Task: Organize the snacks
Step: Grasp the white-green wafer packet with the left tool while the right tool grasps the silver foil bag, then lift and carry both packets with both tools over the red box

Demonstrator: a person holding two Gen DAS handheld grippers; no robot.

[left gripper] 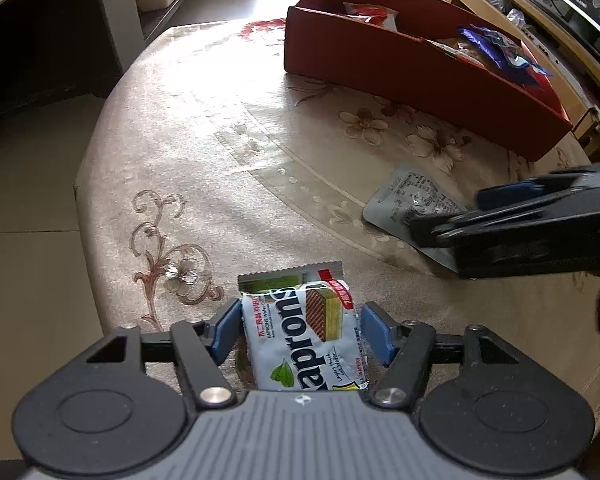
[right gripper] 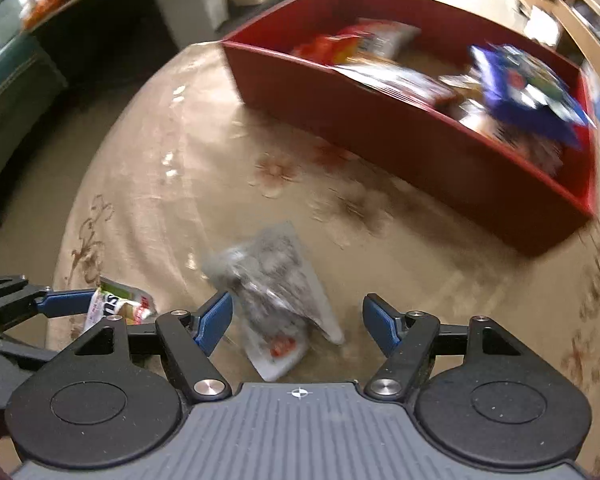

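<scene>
A white and green wafer packet (left gripper: 304, 336) lies on the table between the blue pads of my left gripper (left gripper: 300, 330). The jaws stand open, with a narrow gap on each side of the packet. A silver snack packet (right gripper: 276, 288) lies between the pads of my right gripper (right gripper: 298, 320), which is open too; its right pad stands well clear of the packet. In the left wrist view the right gripper (left gripper: 452, 216) hangs over the silver packet (left gripper: 404, 196). The red box (left gripper: 400, 76) holds several snack bags, one of them blue (right gripper: 520, 84).
The round table's floral cloth (left gripper: 204, 152) lies bare between the packets and the red box (right gripper: 380, 136). The table's edge curves away on the left, with floor below. A dark cabinet (left gripper: 40, 40) stands at the far left and wooden shelves (left gripper: 572, 20) at the far right.
</scene>
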